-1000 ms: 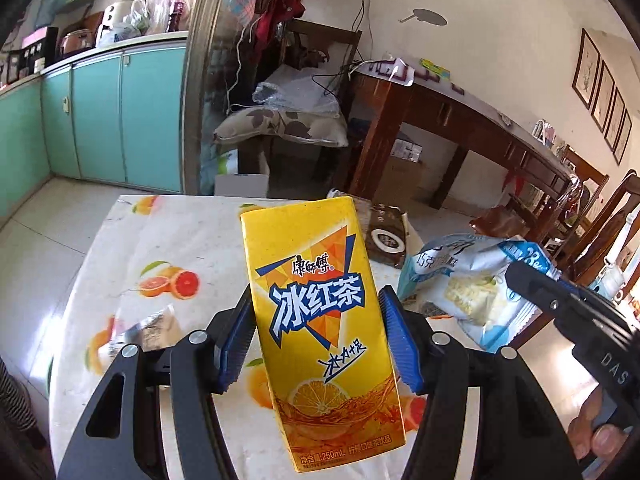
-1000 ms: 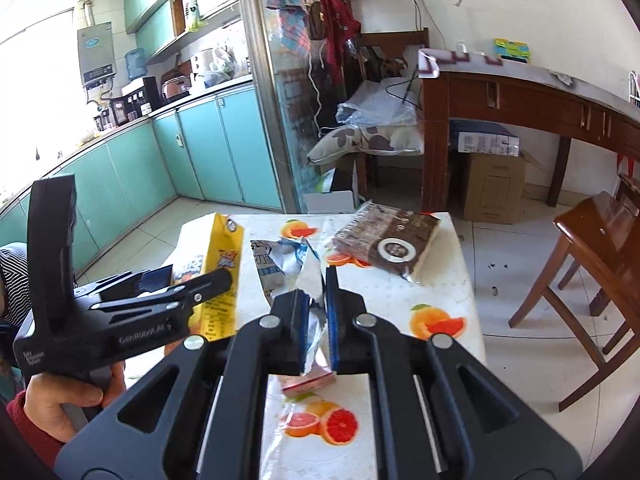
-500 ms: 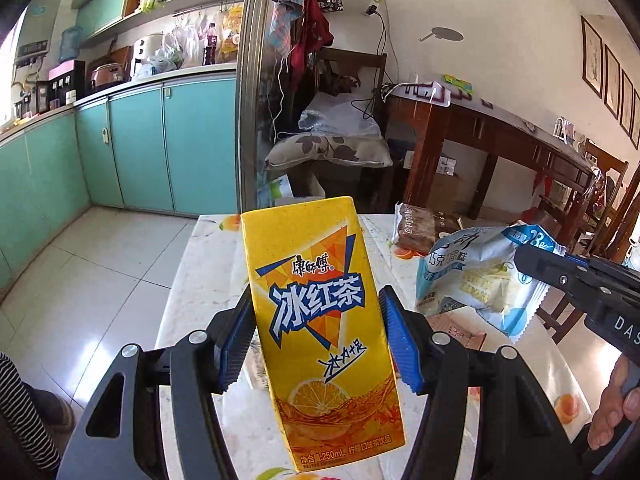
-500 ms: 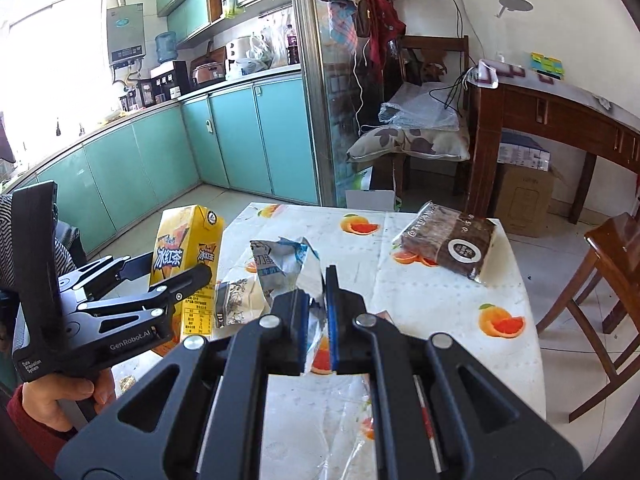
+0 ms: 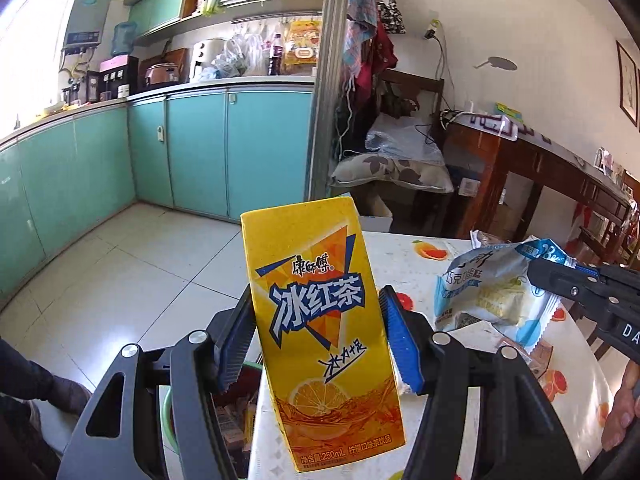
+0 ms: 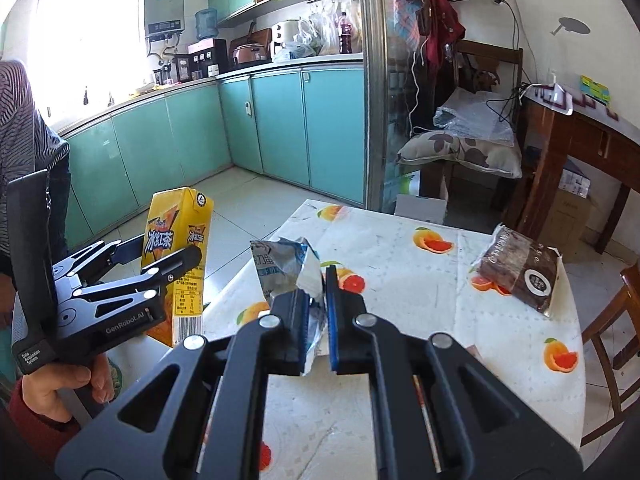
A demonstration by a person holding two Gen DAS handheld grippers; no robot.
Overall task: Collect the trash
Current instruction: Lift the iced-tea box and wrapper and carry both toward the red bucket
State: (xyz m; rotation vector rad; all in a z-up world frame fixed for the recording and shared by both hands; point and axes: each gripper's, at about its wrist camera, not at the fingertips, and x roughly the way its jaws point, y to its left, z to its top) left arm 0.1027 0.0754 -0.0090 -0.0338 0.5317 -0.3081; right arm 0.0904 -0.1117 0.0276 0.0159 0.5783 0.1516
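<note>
Trash is in both claws at this moment. The left claw (image 5: 316, 344) has its jaws about half open and pressed on the two sides of a yellow tea carton (image 5: 320, 332), which stands nearly upright between the blue pads, clear of the surface. The right claw (image 6: 316, 320) is pinched almost fully together on a crumpled blue and white wrapper (image 6: 288, 268), whose torn silver top sticks up above the jaws. In the left wrist view that wrapper hangs just to the right of the carton, with the two claws side by side and a little apart.

Outward from there, the surface (image 6: 400, 272) wears a white cloth printed with orange slices. A dark brown snack packet (image 6: 520, 276) lies near its far right corner, well apart from both claws, and it looks like trash not yet collected. Below the left claw, off the left edge of the surface, a green-rimmed bin (image 5: 168, 412) with packaging inside shows between the jaw arms.

Judging by this, the step in hand is the carry to the bin. The next move calls for bringing each claw over the bin's mouth, then opening the jaws so carton and wrapper drop inside. The light wrapper may cling to a pad, so a wide release would help.
</note>
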